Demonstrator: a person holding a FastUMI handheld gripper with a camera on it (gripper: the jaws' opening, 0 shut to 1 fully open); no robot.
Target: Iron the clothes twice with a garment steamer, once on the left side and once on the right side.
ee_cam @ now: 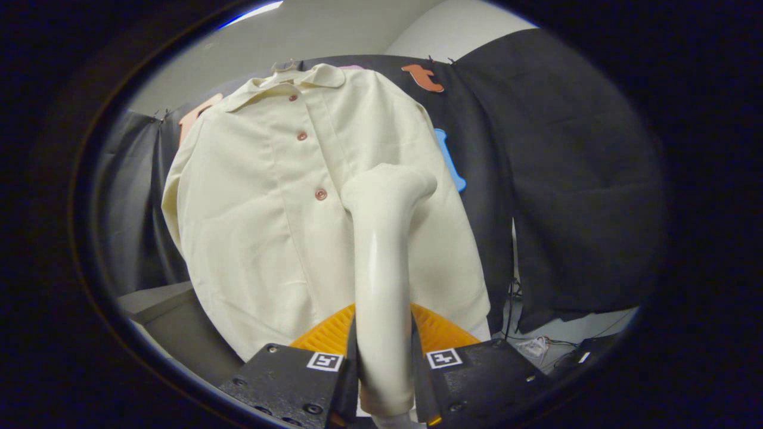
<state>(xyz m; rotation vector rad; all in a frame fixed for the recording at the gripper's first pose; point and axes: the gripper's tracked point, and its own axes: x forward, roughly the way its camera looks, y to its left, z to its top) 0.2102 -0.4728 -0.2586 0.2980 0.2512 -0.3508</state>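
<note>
Gripper point(384, 363): fingers closed tight on the steamer point(381, 262) handle, one each side, both pressing it. Marker tags on top of both finger blocks.

Steamer: smooth glossy cream plastic, tube-shaped handle running up from between the fingers, bending at the top into a rounded head point(396, 185). Head sits against or just in front of the shirt point(268, 226), right of the button row, about level w/ the lowest visible button point(320, 194); can't tell if it's actually touching the fabric.

Shirt: pale cream, woven matte cloth, light texture, few soft creases. Hangs upright on a hanger point(287, 64) in front of the black cloth wall point(572, 179). Flat collar, front placket w/ 3 small reddish-brown round buttons visible, long sleeves hanging down both sides.

Orange ribbed plastic part point(441, 330), rounded, just behind the fingers at the base of the handle.

Lower left beyond the shirt: grey flat-topped box or table point(173, 322) edge. Lower right: cables point(536, 344) on a light floor.
</note>
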